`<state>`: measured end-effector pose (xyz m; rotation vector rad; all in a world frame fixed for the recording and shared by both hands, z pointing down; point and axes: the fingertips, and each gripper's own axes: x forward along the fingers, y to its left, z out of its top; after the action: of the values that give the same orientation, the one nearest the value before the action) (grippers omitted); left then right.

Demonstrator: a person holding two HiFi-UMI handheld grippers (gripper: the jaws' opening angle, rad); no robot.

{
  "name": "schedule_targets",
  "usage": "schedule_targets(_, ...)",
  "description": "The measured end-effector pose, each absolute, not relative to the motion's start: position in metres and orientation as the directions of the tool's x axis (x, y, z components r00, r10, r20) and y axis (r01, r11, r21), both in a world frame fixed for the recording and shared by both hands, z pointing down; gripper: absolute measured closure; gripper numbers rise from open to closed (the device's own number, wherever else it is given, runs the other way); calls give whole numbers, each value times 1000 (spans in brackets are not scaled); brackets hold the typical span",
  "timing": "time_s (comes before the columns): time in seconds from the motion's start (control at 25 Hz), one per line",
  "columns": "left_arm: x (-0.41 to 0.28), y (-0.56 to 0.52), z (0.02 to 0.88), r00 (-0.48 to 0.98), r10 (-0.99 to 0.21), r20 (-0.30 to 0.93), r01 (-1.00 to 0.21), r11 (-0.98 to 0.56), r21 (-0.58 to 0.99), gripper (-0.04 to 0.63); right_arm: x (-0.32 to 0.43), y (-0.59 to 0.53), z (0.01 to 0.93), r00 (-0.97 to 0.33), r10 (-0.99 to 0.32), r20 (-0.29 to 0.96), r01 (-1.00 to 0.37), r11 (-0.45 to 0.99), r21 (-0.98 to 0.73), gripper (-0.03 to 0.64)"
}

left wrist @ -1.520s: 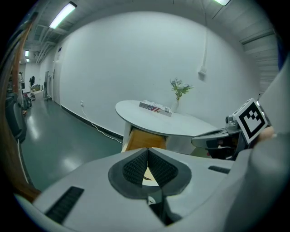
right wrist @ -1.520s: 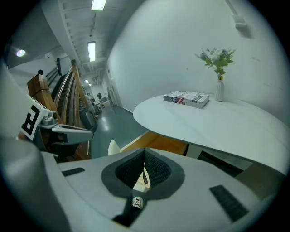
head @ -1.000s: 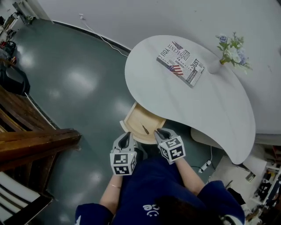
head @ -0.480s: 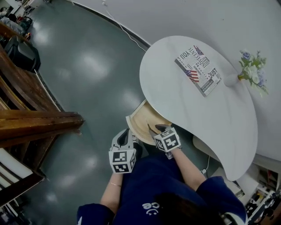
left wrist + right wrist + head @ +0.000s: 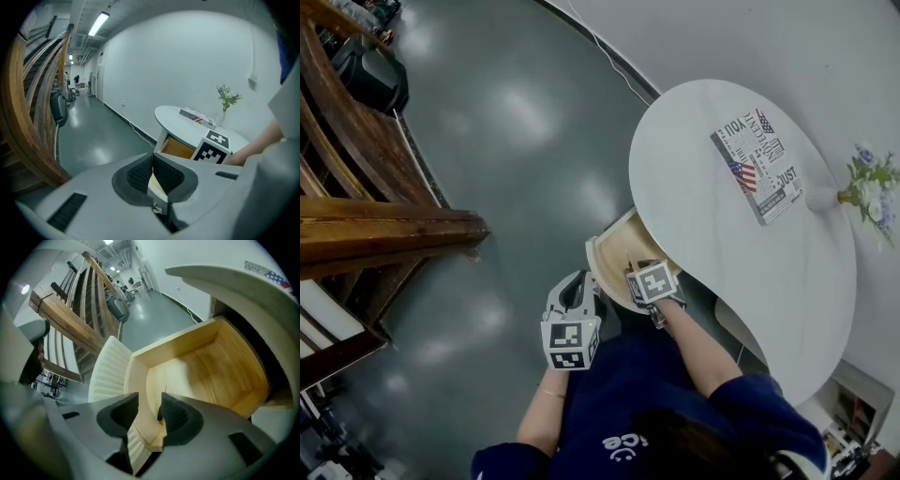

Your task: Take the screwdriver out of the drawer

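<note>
A curved wooden drawer [image 5: 607,246] stands pulled out from under the white table [image 5: 712,225]. In the right gripper view the screwdriver [image 5: 164,391] lies on the drawer's floor [image 5: 211,371] near the front wall, thin shaft up-frame, dark handle mostly hidden behind one finger. My right gripper [image 5: 149,412] points steeply down into the drawer; its jaws have just been opening and stand apart, with the handle at the right pad's inner edge and not pressed. In the head view its marker cube covers the right gripper [image 5: 645,274]. My left gripper [image 5: 576,284] hangs beside the drawer front, pads together, holding nothing.
A printed book [image 5: 761,164] and a vase of flowers [image 5: 870,183] sit on the table top. Wooden stair rails [image 5: 384,220] rise at the left over a glossy grey floor [image 5: 516,141]. The drawer's ribbed white front [image 5: 108,376] is under my right gripper.
The right gripper has sunk from above the drawer's front edge down into the drawer. The left gripper has stayed about where it was. The head view has swung, shifting the table rightward.
</note>
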<state>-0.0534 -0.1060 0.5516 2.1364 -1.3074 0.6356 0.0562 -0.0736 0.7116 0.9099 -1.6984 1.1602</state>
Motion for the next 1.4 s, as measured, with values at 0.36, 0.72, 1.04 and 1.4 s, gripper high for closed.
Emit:
schedule_targets(0.36, -72, -121, 561, 356, -661, 661, -933, -297, 205, 591, 49, -63, 754, -312, 78, 947, -893, 317, -320, 454)
schedule_targets(0.72, -85, -104, 586, 313, -620, 719, -950, -207, 234, 591, 52, -57, 794, -250, 198, 948, -896, 323, -304, 454)
schedule_targets(1.04, -111, -108, 595, 229, -621, 750, -972, -109, 207, 591, 53, -55, 820, -222, 280, 934, -907, 292, -303, 435)
schedule_targets(1.4, -104, -109, 600, 232, -620, 749, -967, -67, 245, 591, 60, -53, 839, -139, 315, 939, -905, 344, -249, 463)
